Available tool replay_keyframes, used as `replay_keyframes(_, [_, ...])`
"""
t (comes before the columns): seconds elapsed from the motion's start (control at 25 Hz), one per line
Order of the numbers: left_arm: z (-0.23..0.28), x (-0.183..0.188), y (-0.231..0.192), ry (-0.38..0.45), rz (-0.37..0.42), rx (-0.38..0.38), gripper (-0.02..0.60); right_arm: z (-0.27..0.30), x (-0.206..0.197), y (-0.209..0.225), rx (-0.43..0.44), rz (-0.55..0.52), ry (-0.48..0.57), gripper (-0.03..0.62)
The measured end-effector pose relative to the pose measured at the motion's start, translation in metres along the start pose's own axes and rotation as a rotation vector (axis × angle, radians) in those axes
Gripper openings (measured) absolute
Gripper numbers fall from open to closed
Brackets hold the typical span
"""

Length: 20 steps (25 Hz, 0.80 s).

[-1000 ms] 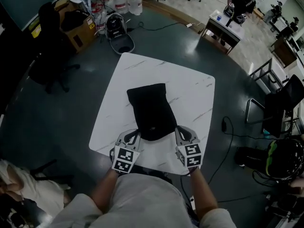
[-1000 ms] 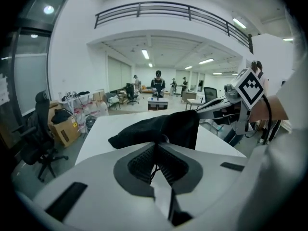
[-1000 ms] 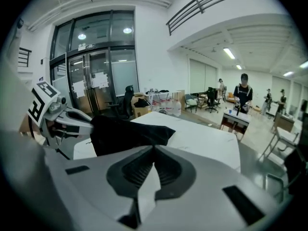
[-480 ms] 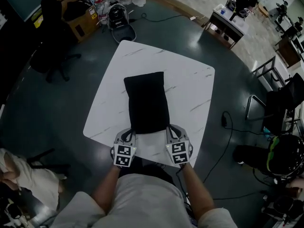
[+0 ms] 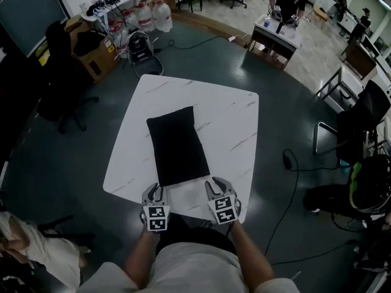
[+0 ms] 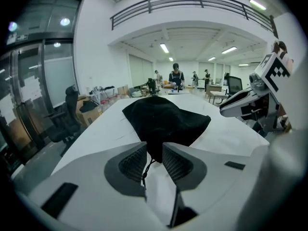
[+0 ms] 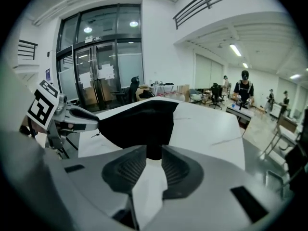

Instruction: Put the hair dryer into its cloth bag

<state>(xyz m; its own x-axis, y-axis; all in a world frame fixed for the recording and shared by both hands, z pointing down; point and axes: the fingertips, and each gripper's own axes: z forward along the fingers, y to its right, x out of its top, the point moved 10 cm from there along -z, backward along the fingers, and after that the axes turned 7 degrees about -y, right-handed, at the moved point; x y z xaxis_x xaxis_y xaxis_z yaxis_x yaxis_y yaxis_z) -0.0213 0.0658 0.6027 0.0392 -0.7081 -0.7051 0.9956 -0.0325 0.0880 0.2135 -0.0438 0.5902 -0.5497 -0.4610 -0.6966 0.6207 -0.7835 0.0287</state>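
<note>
Lying flat on the white, grey-veined square table (image 5: 235, 118), the black cloth bag (image 5: 178, 145) ran lengthwise away from you and looked bulged in the middle. The hair dryer did not show in any view. The bag's near end sat close to the table edge in front of you, between your two grippers.

Your left gripper (image 6: 154, 149) was at the bag's near left corner. Its jaws had just been opening and stood apart, with the corner cloth at their tips and a thin black drawstring cord (image 6: 146, 168) hanging loose in the gap. The pads did not press on it.

Your right gripper (image 7: 154, 150) was at the near right corner. Its jaws had also just been opening and stood apart, with a tuck of black cloth between the tips, not clamped.

In the head view both grippers angled downward over the table's near edge, well apart from each other.

Round the table was a dark grey floor (image 5: 79, 157). Beyond the far left corner stood a brown cardboard box (image 5: 98, 47), clear plastic water jugs (image 5: 153, 16) and a black office chair (image 5: 61, 84).
</note>
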Motion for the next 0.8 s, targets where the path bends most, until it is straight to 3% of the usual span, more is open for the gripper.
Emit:
replay_keyframes(0.2, [-0.029,-0.009,0.02,-0.024,-0.082,0.011,0.091,-0.038,-0.008,-0.006,-0.011,0.058,0.074,0.082])
replay_keyframes(0.32, [-0.05,0.006,0.044,0.007,-0.081,-0.018,0.089,-0.061,-0.009,-0.012,-0.029,0.092,0.148,0.051])
replay_keyframes(0.48, [-0.066,0.025,0.068,0.082,-0.109,-0.045,0.029,-0.082,-0.006,-0.019,-0.024,0.102,0.219,0.037])
replay_keyframes(0.8, [-0.094,0.066,0.129,0.184,-0.064,-0.153,0.011,-0.132,-0.001,-0.019,-0.024,0.111,0.318,0.017])
